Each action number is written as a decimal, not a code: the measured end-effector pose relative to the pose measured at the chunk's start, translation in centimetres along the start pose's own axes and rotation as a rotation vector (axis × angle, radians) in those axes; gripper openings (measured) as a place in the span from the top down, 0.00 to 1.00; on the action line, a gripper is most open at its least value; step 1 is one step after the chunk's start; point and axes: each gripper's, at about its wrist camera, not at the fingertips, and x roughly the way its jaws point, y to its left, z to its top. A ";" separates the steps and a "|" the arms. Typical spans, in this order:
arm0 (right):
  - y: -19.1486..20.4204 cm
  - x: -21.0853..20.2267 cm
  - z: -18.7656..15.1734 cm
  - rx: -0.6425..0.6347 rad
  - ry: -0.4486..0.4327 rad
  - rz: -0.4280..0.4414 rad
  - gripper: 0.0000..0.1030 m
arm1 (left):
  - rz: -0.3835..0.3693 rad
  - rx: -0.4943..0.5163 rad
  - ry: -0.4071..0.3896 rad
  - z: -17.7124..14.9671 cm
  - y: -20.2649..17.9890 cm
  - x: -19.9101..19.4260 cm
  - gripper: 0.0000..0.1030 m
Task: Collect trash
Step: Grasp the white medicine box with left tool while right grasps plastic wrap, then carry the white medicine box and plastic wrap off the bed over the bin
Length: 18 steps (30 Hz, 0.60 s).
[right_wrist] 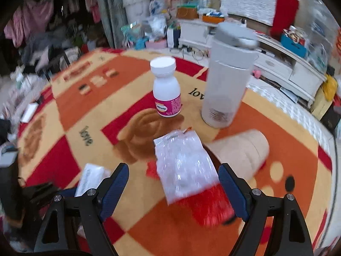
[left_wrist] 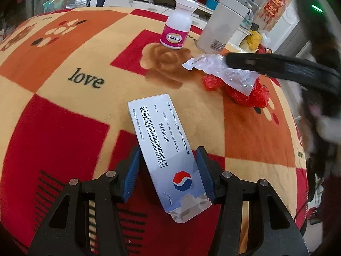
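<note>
The tablet box is being clamped by the left gripper above the blanket, while the clear wrapper and red bag are being straddled by the gaping right gripper, so only the wrapper risks being pinched.

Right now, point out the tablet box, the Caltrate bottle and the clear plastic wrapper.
tablet box [left_wrist: 168,149], left wrist view, printed face.
Caltrate bottle [left_wrist: 178,26], left wrist view, white body.
clear plastic wrapper [right_wrist: 184,166], right wrist view, crinkled middle.

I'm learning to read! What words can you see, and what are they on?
"LEVAMLODIPINE BESILATE TABLETS" and "SHI HUI DA": tablet box.
"Caltrate": pill bottle.
"love": blanket.
Box small print, the label on the white flask and the red hanging ornament: too small or blurred to read.
</note>
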 end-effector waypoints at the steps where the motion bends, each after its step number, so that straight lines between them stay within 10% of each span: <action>1: 0.3 1.1 0.5 -0.017 0.025 -0.017 0.19 | -0.002 -0.002 -0.005 0.0 0.1 0.0 0.50; 8: 0.6 5.7 1.3 -0.095 0.166 -0.117 0.19 | -0.016 -0.004 -0.020 -0.2 0.1 -0.2 0.49; 11: 0.2 5.8 0.6 -0.059 0.165 -0.076 0.35 | -0.022 -0.011 -0.022 0.0 0.1 -0.1 0.49; 18: 1.3 1.1 -1.7 -0.058 0.042 -0.011 0.38 | -0.023 -0.030 -0.029 0.3 0.2 0.3 0.49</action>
